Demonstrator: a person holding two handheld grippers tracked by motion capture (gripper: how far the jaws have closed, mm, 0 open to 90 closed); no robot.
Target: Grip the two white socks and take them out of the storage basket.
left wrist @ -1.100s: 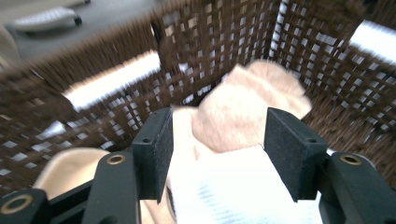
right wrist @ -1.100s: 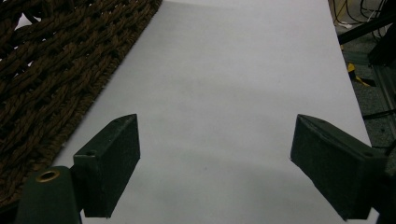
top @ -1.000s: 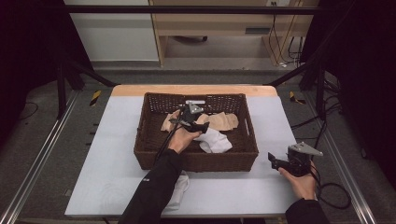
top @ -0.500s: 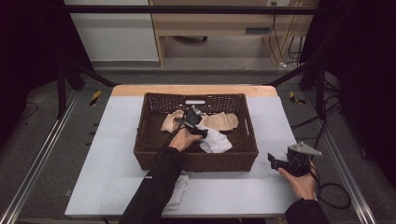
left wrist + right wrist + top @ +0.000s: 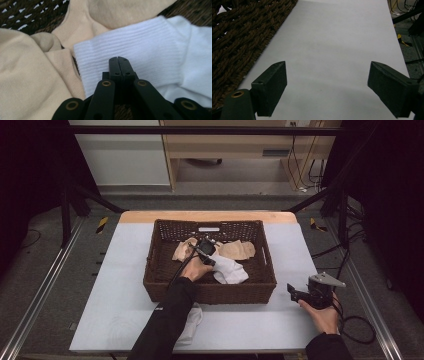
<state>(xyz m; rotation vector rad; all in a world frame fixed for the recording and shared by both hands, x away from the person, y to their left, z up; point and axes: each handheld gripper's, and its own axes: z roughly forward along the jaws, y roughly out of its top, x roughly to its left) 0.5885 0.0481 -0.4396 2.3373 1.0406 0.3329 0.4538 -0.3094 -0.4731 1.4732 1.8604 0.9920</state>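
A brown wicker basket (image 5: 210, 292) stands mid-table with beige socks (image 5: 240, 250) and a white sock (image 5: 230, 271) in it. My left gripper (image 5: 206, 248) reaches into the basket. In the left gripper view its jaws have just been closing and now stand shut (image 5: 118, 60), tips against the white sock's (image 5: 140, 50) ribbed cuff; no fabric shows between them. A beige sock (image 5: 30, 82) lies left of the cuff. My right gripper (image 5: 291, 291) rests on the table right of the basket, open (image 5: 327, 85) with nothing between its jaws.
Another white sock (image 5: 192, 322) lies on the grey table (image 5: 125, 270) near the front edge, partly under the left forearm. The basket wall (image 5: 237, 37) sits close to the left of the right gripper. Cables and a metal frame surround the table.
The left gripper has dipped slightly toward the white sock in the basket and its jaws have closed. The right gripper has stayed put.
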